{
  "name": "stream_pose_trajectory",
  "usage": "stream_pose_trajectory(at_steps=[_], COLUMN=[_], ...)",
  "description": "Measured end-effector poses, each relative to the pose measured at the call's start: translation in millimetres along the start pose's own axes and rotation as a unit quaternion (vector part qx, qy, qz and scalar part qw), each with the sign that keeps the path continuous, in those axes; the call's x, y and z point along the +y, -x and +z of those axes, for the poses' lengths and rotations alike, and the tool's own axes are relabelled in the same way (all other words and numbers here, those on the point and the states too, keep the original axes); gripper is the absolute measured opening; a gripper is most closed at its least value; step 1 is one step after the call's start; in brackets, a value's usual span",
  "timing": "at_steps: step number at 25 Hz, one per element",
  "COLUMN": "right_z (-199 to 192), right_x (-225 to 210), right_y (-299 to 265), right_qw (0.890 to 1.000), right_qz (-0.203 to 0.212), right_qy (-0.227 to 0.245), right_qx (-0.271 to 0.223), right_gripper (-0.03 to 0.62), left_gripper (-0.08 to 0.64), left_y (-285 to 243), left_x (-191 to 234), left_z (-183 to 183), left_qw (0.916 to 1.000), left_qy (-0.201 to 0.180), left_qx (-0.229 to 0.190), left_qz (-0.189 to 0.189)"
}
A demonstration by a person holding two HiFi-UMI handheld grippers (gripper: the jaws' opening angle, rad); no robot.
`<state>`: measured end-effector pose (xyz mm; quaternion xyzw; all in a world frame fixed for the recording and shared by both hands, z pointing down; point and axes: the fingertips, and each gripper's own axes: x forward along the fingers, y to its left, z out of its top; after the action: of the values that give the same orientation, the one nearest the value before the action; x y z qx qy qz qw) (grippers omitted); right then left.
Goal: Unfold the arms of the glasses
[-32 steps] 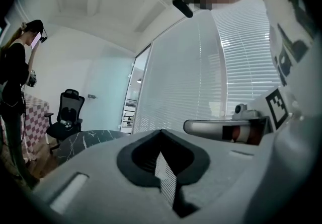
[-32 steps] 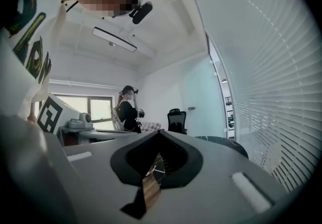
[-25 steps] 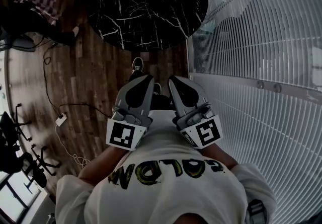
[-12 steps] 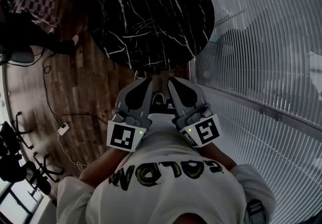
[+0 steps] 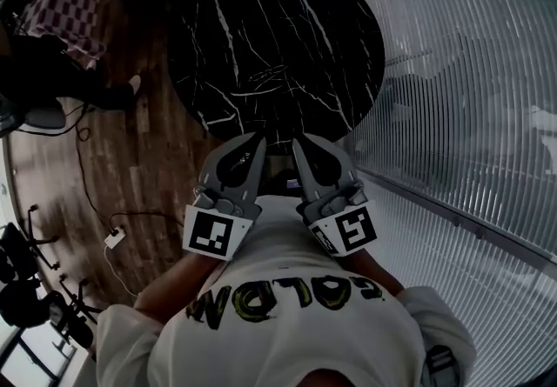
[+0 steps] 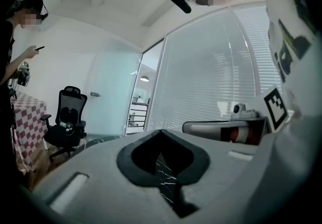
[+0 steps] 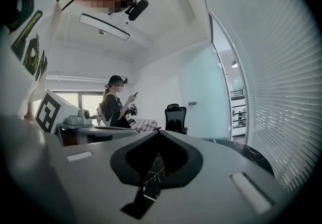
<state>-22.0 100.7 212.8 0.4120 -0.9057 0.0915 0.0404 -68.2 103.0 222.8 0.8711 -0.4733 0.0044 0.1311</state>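
Facing table [image 5: 331, 29]; left gripper [image 5: 258, 142], right gripper [image 5: 297, 143] closed, empty. Glasses [image 5: 269, 76] likely light, fragile: hold frame, ease arms out gently.

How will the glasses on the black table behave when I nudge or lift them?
The glasses look thin-framed, so probably light and easily bent. The table looks like polished marble, so they may slide when pushed. They lie flat, so rolling seems unlikely.

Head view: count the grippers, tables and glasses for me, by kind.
Grippers: 2, the left gripper and the right gripper
Black marble table: 1
Pairs of glasses: 1, faint, lying on the table
Total: 4
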Motion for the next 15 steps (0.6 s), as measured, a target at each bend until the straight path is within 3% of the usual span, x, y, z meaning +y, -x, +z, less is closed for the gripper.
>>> stream_pose_trajectory(at_steps=[11, 15], right_z=[9.0, 1.6], right_x=[-27.1, -35.6], right_y=[-24.3, -26.7], right_qw=[0.999, 0.999], right_qz=[-0.014, -0.008], right_qy=[0.031, 0.026], right_qx=[-0.002, 0.028], right_gripper=[0.002, 0.002], left_gripper=[0.002, 0.002], left_y=[-30.4, -41.2], left_x=[23.2, 21.9], left_z=[-4.1, -7.3], left_qw=[0.9997, 0.9994], left_qy=[0.005, 0.011], left_qx=[0.025, 0.032], left_qz=[-0.003, -0.001])
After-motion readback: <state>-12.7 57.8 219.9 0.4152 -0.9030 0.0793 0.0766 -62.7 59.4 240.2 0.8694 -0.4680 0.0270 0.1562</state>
